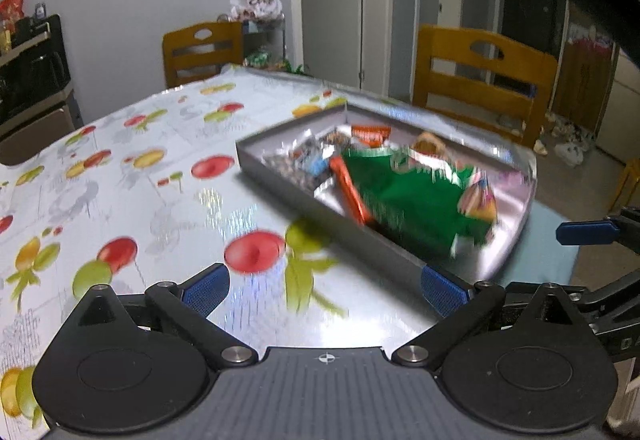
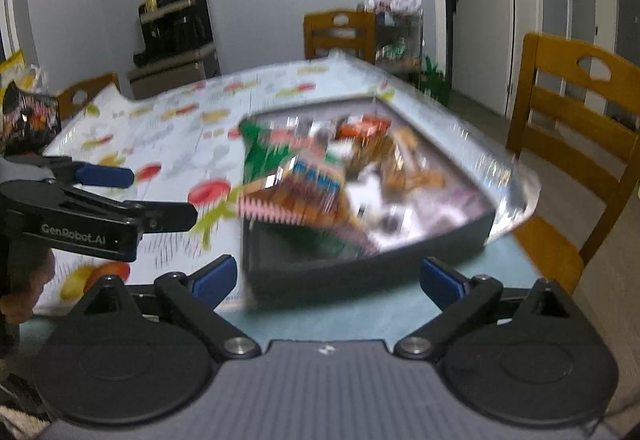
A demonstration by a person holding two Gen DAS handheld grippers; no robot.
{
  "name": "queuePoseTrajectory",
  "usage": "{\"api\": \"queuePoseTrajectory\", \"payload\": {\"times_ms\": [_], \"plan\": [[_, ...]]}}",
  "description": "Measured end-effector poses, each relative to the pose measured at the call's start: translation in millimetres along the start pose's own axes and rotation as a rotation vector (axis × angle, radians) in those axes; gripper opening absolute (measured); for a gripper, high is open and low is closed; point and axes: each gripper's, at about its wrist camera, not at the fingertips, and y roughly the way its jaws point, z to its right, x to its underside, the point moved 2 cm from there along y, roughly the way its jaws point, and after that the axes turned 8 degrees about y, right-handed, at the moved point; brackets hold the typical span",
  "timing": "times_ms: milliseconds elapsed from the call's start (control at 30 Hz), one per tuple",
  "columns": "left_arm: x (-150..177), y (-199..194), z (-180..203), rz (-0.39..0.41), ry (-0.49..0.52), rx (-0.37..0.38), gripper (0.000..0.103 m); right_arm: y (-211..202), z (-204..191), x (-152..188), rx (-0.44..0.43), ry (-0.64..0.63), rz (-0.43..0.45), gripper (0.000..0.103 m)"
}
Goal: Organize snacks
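Both views are pretty smeared w/ motion blur, so wrapper details can't be read properly. A shallow grey tray (image 1: pixel 280 182) is seen sitting on the tabletop (image 1: pixel 132 176), near the corner closest to the wooden chair (image 1: pixel 480 80), and it's packed w/ snacks: a big green packet (image 1: pixel 408 200) across the middle, an orange bar (image 1: pixel 352 192) lying just beside it on the left, a small orange packet (image 1: pixel 370 134) toward the far side, plus silvery/blue bits (too blurred to name). From the right wrist view the same tray (image 2: pixel 360 268) is seen from its near wall, w/ a multicolour zigzag-edged packet (image 2: pixel 304 192) poking out over the left rim and the green packet (image 2: pixel 260 148) behind it. The left tool (image 1: pixel 324 286) is held w/ its blue pads spread wide, nothing between them, low over the fruit-print cloth and just beside the tray's near corner. The right tool (image 2: pixel 328 276) is spread wide as well, empty, right in front of the tray's near wall. The left tool (image 2: pixel 120 196) also shows up in the right view, gripped by a hand (image 2: pixel 28 288) at the left edge. A 2nd chair (image 1: pixel 200 48) is at the far end.
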Motion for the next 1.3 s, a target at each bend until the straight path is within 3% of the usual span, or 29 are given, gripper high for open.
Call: {"api": "queuePoseTrajectory", "payload": {"times_ms": [367, 1300], "plan": [[23, 2, -2, -0.058, -0.007, -0.022, 0.103, 25, -14, 16, 0.009, 0.010, -0.060, 0.099], [23, 12, 1, -0.106, 0.007, -0.030, 0.103, 45, -9, 16, 0.004, 0.020, -0.110, 0.101]]}}
